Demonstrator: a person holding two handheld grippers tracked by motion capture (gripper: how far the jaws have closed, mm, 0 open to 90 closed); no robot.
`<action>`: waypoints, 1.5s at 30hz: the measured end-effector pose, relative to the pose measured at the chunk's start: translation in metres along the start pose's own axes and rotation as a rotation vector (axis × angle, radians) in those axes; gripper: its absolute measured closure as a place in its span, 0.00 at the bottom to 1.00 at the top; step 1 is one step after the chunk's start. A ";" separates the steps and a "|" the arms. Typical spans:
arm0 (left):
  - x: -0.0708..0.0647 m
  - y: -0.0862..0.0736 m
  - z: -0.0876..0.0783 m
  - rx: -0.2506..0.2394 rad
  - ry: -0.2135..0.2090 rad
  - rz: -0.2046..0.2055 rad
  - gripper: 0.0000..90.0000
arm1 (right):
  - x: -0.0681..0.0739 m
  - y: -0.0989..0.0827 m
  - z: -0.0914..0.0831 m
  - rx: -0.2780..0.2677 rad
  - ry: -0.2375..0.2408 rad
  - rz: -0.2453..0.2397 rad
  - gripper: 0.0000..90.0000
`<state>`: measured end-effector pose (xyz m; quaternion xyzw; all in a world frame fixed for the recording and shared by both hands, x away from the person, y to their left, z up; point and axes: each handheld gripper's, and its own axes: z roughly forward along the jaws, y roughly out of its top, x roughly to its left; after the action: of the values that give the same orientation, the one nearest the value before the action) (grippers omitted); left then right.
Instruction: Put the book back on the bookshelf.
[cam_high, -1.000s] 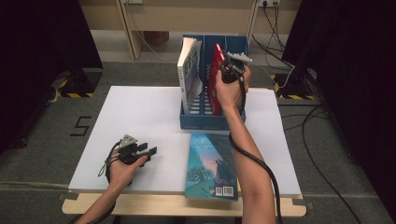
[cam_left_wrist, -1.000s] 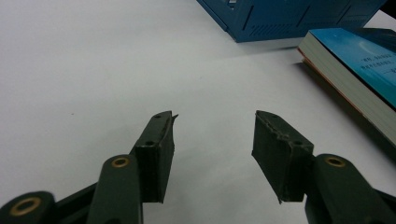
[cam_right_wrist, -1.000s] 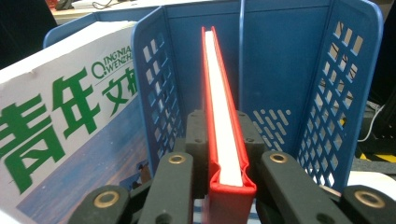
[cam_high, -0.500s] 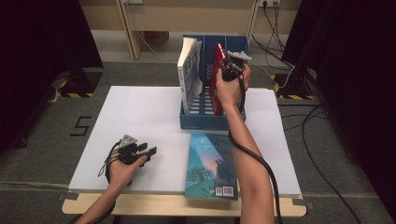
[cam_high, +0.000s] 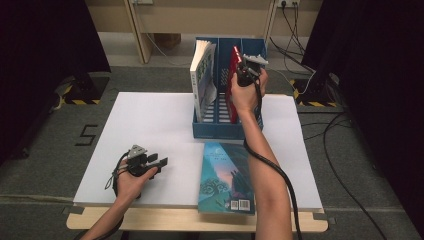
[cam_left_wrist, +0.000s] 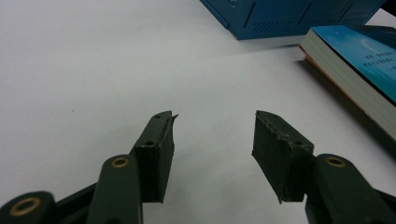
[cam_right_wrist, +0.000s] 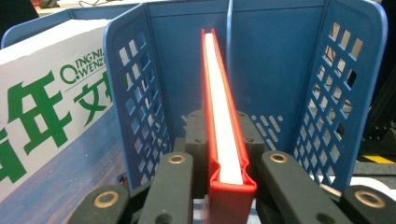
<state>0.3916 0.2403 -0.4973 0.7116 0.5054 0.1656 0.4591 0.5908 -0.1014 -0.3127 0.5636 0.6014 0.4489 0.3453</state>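
My right gripper (cam_right_wrist: 226, 154) clamps the red book (cam_right_wrist: 223, 121) inside the blue rack (cam_high: 222, 127) at the tabletop's far edge; my left gripper (cam_left_wrist: 212, 140) rests open, empty, near the front-left corner.

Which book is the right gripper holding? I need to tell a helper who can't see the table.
Find the blue file rack at the white table's far side. The red book stands upright in a slot right of the white-covered book, clamped in the right gripper. It's the only red one.
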 end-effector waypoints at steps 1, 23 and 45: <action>0.000 0.000 0.000 0.000 0.000 0.000 0.53 | 0.000 0.000 0.001 0.000 0.000 0.000 0.89; 0.000 -0.001 0.001 0.006 -0.002 0.001 0.52 | -0.001 -0.002 0.004 0.007 -0.013 -0.007 0.86; -0.002 0.000 0.000 0.001 -0.004 0.005 0.52 | -0.004 -0.005 -0.018 0.007 0.052 -0.002 0.71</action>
<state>0.3903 0.2385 -0.4968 0.7135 0.5028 0.1651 0.4592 0.5725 -0.1079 -0.3110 0.5523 0.6123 0.4611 0.3278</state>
